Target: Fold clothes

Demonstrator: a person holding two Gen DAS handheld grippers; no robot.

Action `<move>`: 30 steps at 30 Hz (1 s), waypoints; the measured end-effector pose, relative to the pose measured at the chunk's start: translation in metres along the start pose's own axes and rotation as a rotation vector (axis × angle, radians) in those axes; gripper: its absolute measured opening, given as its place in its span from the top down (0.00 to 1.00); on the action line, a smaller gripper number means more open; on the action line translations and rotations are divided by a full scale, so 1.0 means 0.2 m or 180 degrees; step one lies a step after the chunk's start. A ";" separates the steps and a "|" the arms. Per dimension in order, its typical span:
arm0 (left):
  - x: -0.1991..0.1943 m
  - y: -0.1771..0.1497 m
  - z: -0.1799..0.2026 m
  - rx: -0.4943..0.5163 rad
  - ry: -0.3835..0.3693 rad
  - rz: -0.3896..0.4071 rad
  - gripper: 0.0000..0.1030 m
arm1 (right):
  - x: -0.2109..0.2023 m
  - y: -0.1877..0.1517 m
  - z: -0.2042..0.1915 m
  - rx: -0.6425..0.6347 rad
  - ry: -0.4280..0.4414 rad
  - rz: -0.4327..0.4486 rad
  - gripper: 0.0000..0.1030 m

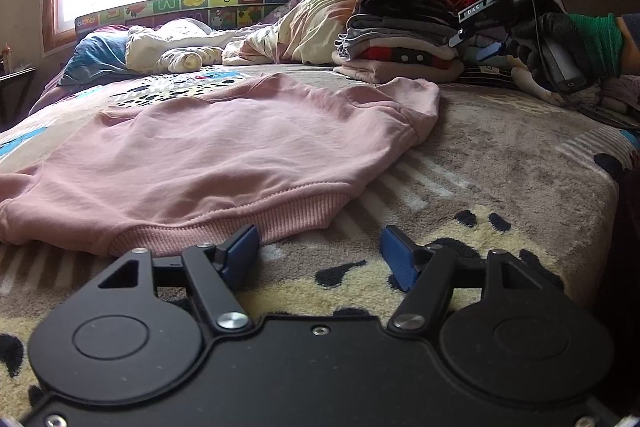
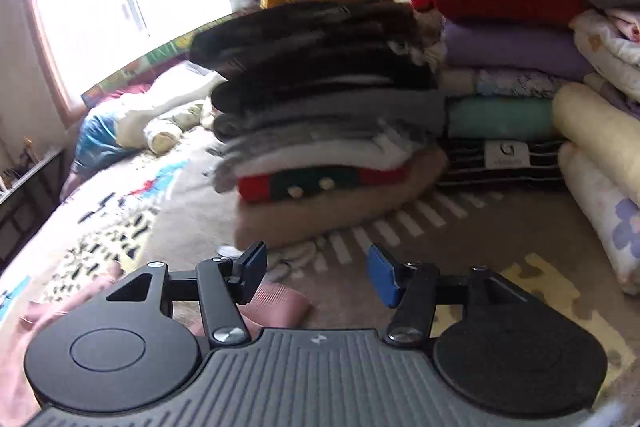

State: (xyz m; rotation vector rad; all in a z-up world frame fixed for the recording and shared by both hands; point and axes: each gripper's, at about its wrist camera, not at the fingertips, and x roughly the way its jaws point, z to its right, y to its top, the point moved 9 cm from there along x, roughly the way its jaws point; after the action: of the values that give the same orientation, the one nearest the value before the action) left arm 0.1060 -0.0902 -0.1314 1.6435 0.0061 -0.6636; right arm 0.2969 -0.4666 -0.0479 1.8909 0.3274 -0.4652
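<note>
A pink sweatshirt (image 1: pixel 224 151) lies spread flat on the patterned bed blanket (image 1: pixel 500 163), its ribbed hem toward me. My left gripper (image 1: pixel 320 255) is open and empty, low over the blanket just in front of the hem's right end. My right gripper (image 2: pixel 316 275) is open and empty, and shows in the left wrist view (image 1: pixel 484 39) held by a gloved hand beside the clothes stack. In the right wrist view a pink ribbed cuff (image 2: pixel 276 303) lies just under the left finger.
A tall stack of folded clothes (image 1: pixel 400 27) stands at the back right, seen close in the right wrist view (image 2: pixel 328 115). More folded piles (image 2: pixel 508 67) and rolled bedding (image 2: pixel 600 155) sit beside it. Crumpled bedding (image 1: pixel 296 27) and a window lie behind.
</note>
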 end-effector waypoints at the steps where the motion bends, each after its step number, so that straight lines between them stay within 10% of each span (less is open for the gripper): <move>1: 0.00 0.00 0.00 -0.0003 -0.0001 0.0001 0.35 | -0.01 -0.03 -0.03 -0.0038 0.0048 -0.0028 0.45; 9: 0.00 0.00 0.00 -0.0001 -0.0022 0.0007 0.34 | -0.14 -0.48 -0.51 -0.0442 0.0509 -0.0493 0.38; 20: -0.01 -0.01 0.00 0.0006 -0.0036 0.0018 0.34 | 0.00 -0.52 -0.33 0.1355 0.0444 -0.0483 0.47; 28: -0.01 -0.01 0.00 0.0003 -0.0054 0.0027 0.33 | -0.16 -0.74 -0.48 0.1456 0.0773 -0.0629 0.54; 30: -0.01 -0.01 0.00 0.0002 -0.0056 0.0028 0.33 | -0.15 -0.75 -0.46 0.1596 0.0834 -0.0673 0.97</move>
State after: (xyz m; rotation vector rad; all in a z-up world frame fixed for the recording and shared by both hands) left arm 0.1041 -0.0884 -0.1316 1.6375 -0.0141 -0.6716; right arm 0.2192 -0.3265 -0.1291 2.4272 0.6344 -0.4700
